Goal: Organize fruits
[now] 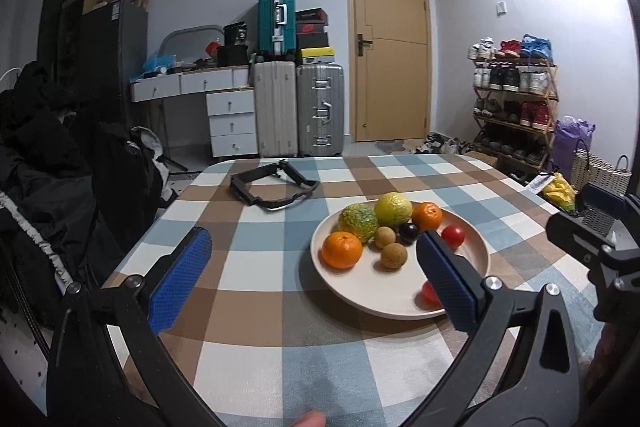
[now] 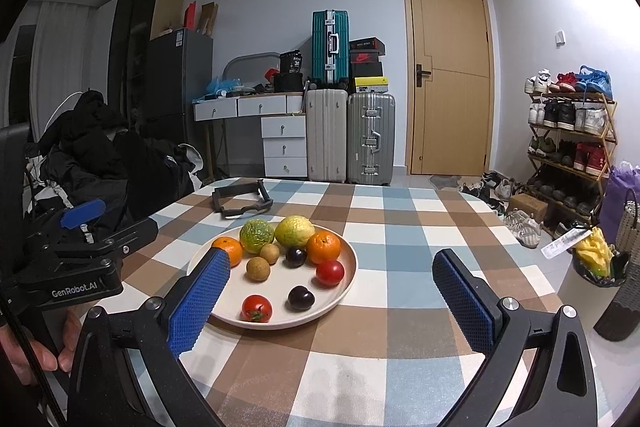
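On the plate (image 1: 476,291), wide-open left tongs (image 1: 316,263) half-hide a tomato (image 1: 429,294); right tongs (image 2: 332,291) gape empty.

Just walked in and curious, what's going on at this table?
A person holds a hand-held gripper in each hand over a checked table. Both the left hand-held gripper and right hand-held gripper are open and empty. All the fruit sits on a cream plate: oranges, tomatoes, dark plums and others. Nothing is grasped.

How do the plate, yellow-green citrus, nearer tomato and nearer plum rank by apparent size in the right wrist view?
Largest to smallest:
1. plate
2. yellow-green citrus
3. nearer tomato and nearer plum: look alike, too close to rank.
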The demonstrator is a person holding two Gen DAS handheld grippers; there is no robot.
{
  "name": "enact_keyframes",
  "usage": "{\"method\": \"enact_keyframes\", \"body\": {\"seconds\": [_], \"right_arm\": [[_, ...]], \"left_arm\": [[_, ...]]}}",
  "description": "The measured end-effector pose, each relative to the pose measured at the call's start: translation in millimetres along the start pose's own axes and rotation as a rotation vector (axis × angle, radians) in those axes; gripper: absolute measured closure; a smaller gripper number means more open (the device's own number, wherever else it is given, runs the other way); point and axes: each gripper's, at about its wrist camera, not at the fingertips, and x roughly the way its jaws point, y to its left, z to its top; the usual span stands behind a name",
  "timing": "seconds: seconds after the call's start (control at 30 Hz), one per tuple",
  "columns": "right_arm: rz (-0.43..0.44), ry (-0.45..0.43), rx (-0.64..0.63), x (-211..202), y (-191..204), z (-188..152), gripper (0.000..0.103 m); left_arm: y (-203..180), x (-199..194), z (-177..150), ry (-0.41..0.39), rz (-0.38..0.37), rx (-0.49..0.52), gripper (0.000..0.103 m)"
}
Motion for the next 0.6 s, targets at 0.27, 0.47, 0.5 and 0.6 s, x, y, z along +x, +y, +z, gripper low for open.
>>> {"method": "enact_keyframes", "body": {"seconds": [0.27, 0.47, 0.5, 0.6], "right_arm": [[0.000, 0.000, 0.000, 0.0, -0.1, 0.5, 0.000], [0.001, 0.001, 0.001, 0.2, -0.3, 0.2, 0.000], [0.000, 0.000, 0.001, 0.1, -0.3, 0.5, 0.000], [-0.001, 0.000, 0.003, -1.1, -0.5, 0.4, 0.000]], "left_arm": [[0.9, -2.4, -1.1, -0.012, 0.001, -0.007, 0.001], [1.6, -6.9, 0.2, -0.007, 0.013, 0.001, 0.001], [2.4, -7.4, 0.3, -0.008, 0.014, -0.004, 0.001], [3.6, -8.6, 0.2, -0.012, 0.014, -0.008, 0.001]]}}
